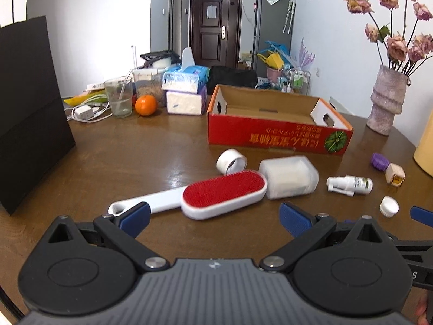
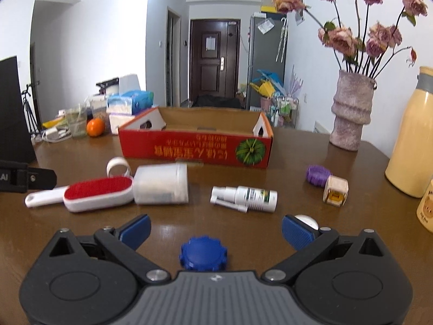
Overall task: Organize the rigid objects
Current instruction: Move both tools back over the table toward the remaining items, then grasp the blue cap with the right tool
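A red cardboard box (image 1: 278,135) (image 2: 194,149) stands open on the brown table. In front of it lie a red-and-white lint brush (image 1: 216,193) (image 2: 94,193), a white tape ring (image 1: 231,159) (image 2: 117,165), a frosted plastic case (image 1: 289,176) (image 2: 162,187), a white spray bottle (image 1: 350,184) (image 2: 249,197), a purple cap (image 1: 379,160) (image 2: 318,176), a small beige cube bottle (image 1: 395,174) (image 2: 335,191) and a white cap (image 1: 389,206). A blue cap (image 2: 203,253) lies between the fingers of my open right gripper (image 2: 213,230). My open left gripper (image 1: 213,216) hovers near the brush; its left pad overlaps the handle.
A black bag (image 1: 29,108) stands at the left. A glass, an orange (image 1: 146,104), cables and tissue packs (image 1: 186,89) sit at the back left. A vase with dried roses (image 2: 351,113) and a yellow flask (image 2: 411,135) stand at the right.
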`<action>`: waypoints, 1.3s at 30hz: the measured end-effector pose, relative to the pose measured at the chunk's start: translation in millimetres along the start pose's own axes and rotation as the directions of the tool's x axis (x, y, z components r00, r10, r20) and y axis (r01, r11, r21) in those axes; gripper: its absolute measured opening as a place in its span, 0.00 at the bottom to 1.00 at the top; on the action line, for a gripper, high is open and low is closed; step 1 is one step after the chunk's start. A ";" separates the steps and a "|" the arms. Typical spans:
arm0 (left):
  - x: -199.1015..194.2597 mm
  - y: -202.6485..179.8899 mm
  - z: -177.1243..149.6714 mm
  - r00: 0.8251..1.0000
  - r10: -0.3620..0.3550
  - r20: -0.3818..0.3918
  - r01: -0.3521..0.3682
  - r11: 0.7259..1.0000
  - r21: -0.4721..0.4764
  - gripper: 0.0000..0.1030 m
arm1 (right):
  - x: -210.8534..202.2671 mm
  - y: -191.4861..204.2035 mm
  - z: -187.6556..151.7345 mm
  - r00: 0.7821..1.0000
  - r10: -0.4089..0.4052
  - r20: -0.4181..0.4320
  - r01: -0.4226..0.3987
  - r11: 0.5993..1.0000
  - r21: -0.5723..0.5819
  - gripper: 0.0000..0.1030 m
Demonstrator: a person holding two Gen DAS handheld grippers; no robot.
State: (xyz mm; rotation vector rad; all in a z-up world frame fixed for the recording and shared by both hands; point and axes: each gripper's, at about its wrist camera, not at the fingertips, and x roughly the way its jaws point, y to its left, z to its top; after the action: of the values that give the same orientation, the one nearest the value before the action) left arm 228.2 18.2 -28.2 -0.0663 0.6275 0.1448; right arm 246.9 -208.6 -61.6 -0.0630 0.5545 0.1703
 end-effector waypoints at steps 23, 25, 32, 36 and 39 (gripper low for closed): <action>28.9 36.8 -12.6 0.997 0.024 -0.070 -0.027 0.999 -0.046 1.00 | 53.5 2.4 -27.8 0.987 -0.007 -0.161 0.015 0.999 0.051 0.49; 32.4 39.1 -12.6 0.997 0.022 -0.071 -0.026 0.999 -0.045 1.00 | 53.1 3.0 -28.1 0.988 -0.001 -0.155 0.009 0.999 0.054 0.48; 49.8 42.8 -7.4 0.997 0.037 -0.071 -0.037 0.999 -0.006 1.00 | 50.3 -1.7 -21.5 0.995 -0.036 -0.098 0.044 0.995 0.084 0.48; 63.1 43.6 -3.4 0.997 0.032 -0.068 -0.028 0.998 0.054 1.00 | 51.0 -3.0 -16.8 0.996 -0.047 -0.073 0.054 0.994 0.097 0.48; 72.9 44.2 -2.0 0.998 0.018 -0.066 -0.011 0.995 0.104 1.00 | 53.6 -4.8 -14.3 0.996 -0.059 -0.069 0.066 0.993 0.103 0.48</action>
State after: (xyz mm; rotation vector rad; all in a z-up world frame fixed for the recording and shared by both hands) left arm 278.5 70.0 -73.5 0.0335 0.7012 0.1247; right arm 285.2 -207.1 -102.0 0.0163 0.6257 0.0779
